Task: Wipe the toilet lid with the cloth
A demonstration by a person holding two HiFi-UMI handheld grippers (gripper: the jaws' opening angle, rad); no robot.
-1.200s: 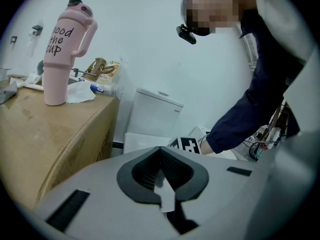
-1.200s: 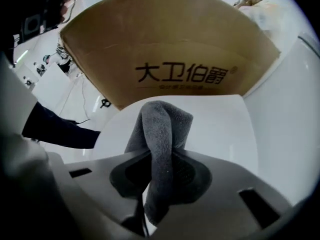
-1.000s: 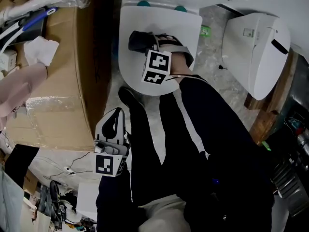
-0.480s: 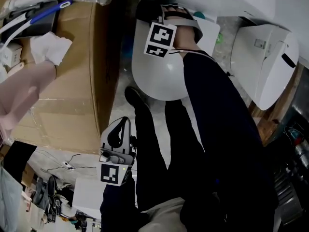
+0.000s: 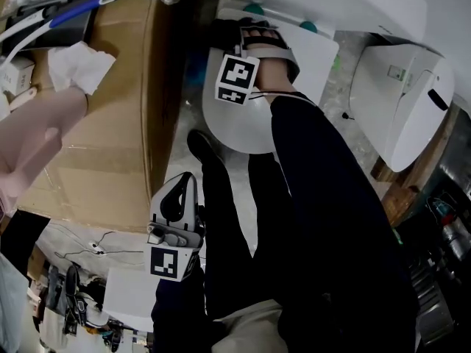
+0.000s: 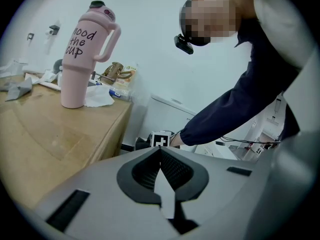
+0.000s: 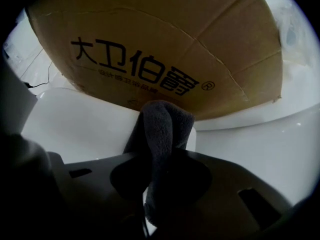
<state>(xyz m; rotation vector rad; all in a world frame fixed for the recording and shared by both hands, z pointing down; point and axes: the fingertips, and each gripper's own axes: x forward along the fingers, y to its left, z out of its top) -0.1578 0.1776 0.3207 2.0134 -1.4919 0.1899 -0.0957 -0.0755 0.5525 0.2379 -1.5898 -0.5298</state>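
Right hand-held gripper clamps cloth on toilet lid rear edge for wiping; left hand-held gripper closed, empty, held clear.

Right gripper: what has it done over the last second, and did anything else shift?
The right gripper, shut on the cloth throughout, swept it from mid toilet lid toward the lid's back edge. The left gripper stayed shut and empty beside the person's leg.

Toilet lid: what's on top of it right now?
The right tongs, shut on the dark cloth, are over the rear of the white toilet lid. The arm and marker cube hide the lid beneath them; whether the cloth touches cannot be told.
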